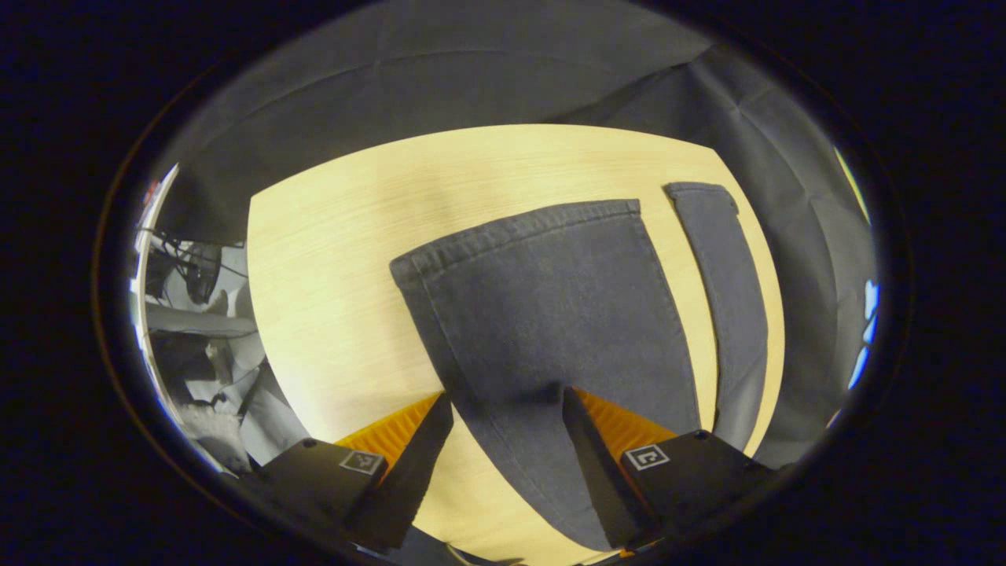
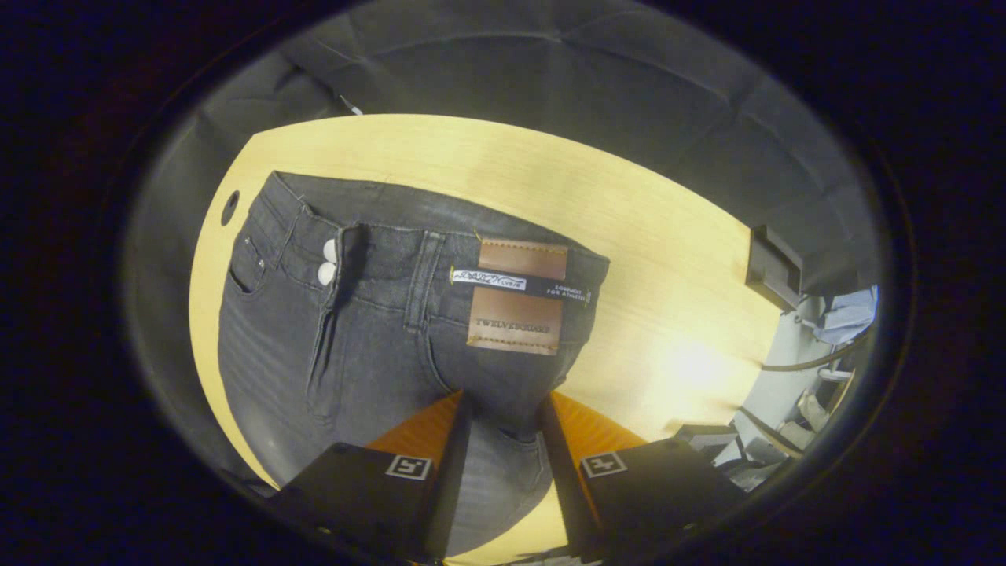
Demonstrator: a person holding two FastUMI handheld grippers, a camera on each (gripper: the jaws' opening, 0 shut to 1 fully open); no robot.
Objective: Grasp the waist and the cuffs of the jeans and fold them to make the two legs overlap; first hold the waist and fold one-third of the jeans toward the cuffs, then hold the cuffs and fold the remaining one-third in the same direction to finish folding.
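Note:
Dark grey jeans lie flat on a light wooden table (image 1: 338, 275). In the left gripper view the near leg (image 1: 542, 299) runs away from me to its cuff (image 1: 526, 228), and the other leg (image 1: 723, 275) lies apart to its right. My left gripper (image 1: 504, 401) is open, its fingers straddling the near leg just above the cloth. In the right gripper view I see the waist (image 2: 409, 236) with its white buttons and a brown leather patch (image 2: 515, 314). My right gripper (image 2: 503, 405) is over the seat fabric below the patch, fingers apart with denim between them.
A small round hole (image 2: 229, 207) sits in the table near the waist's far corner. A black box (image 2: 774, 267) is at the table's right edge. Cables and stored items (image 1: 196, 314) lie past the left edge. Bare wood (image 2: 668, 259) stretches beyond the waist.

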